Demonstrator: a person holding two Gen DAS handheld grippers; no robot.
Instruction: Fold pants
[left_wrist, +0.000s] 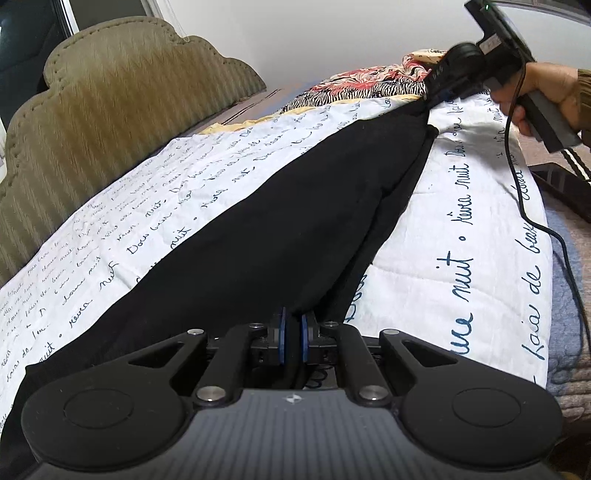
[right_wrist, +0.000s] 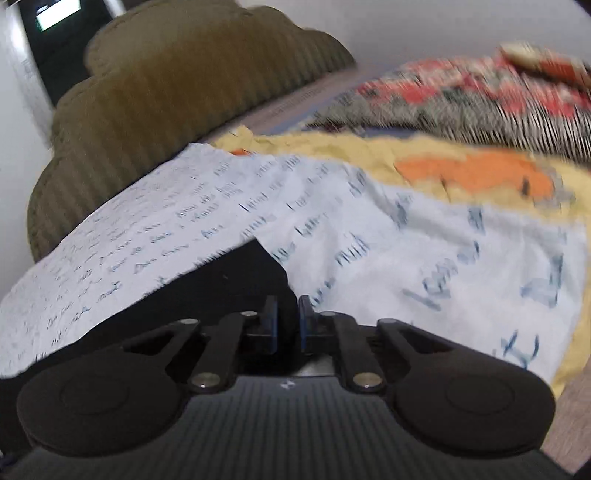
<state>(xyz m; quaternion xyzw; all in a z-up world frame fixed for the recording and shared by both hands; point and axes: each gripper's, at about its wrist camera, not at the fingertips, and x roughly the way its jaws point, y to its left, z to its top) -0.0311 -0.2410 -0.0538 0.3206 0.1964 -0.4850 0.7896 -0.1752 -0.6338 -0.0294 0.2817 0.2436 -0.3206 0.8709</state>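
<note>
The black pants (left_wrist: 295, 206) look soft, limp and light, sure to sag between holds, so the ends are the sensible places to pinch. They lie stretched along the white script-printed bedspread (left_wrist: 461, 266), towards the bed's edge. The left gripper (left_wrist: 292, 339) has its jaws pinching one end; the right gripper (right_wrist: 287, 325) has its jaws pinching the far end.

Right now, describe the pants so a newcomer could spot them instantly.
Start at the olive headboard and drop to the white bedspread printed with blue handwriting. Lying along it is one long black garment, the pants, pinched at each end by a gripper. It is the only plain, unpatterned fabric there.
</note>
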